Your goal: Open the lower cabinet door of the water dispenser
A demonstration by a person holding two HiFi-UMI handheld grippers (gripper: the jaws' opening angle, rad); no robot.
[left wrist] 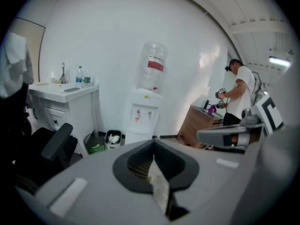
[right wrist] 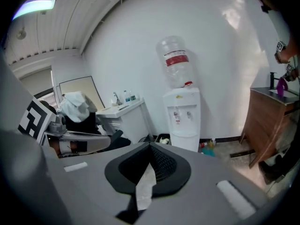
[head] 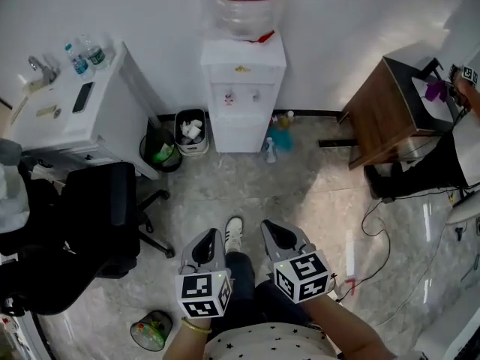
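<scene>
- Left gripper (head: 211, 238), right gripper (head: 274, 231) clenched empty, well apart from tall white water dispenser (head: 241, 88).
- White lower cabinet door (head: 240, 134) perhaps handleless: clenched jaws risk slipping off.

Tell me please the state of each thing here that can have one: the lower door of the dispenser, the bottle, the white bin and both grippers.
Lower cabinet door: closed.
Water bottle: upside down, seated on the water dispenser.
White bin: no lid, rubbish inside.
Left gripper: shut, nothing between the jaws.
Right gripper: shut, nothing between the jaws.
</scene>
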